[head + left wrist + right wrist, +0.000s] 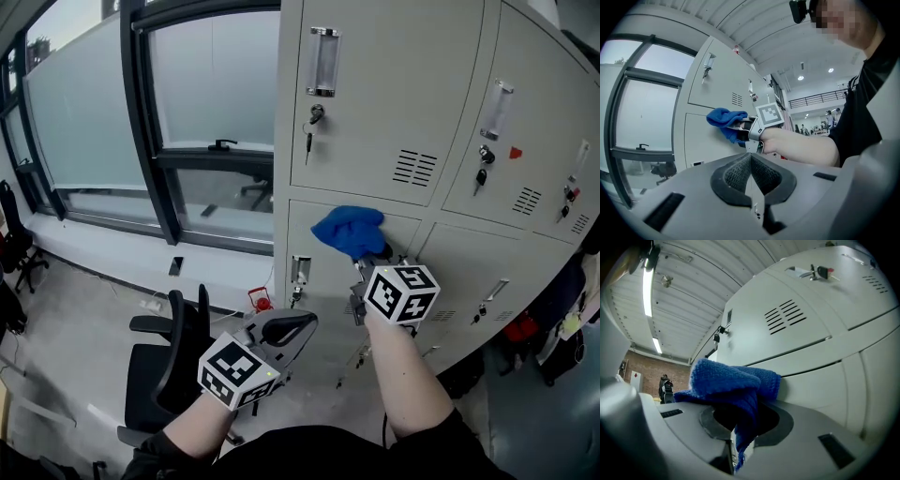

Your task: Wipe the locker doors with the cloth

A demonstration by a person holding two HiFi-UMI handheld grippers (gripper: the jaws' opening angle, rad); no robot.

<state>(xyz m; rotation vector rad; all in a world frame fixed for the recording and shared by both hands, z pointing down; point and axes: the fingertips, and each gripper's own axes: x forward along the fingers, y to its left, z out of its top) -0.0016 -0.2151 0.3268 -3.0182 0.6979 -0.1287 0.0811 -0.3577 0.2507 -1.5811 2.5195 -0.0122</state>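
The right claw [736, 439] was clamped on the blue cloth [349, 230]. One fold was pinched between its jaws, and the rest was bunched up ahead of them. The cloth lay against the top of a lower locker door [305, 239], just beneath the seam dividing it from the upper door [394, 84]. From the head view, the wad sat near that lower door's upper right corner, hiding the tips of the claw behind it.

The left claw [302, 326] hung lower and nearer the person, well apart from the lockers. Its jaws were drawn together with nothing between them, and it pointed up towards the other arm.

A key [308, 141] dangled from the lock on the upper door, under its handle [322, 61]. To the left of the lockers stood a dark-framed window [211, 94], and a black office chair [178, 361] sat on the floor below it, beside the left claw.
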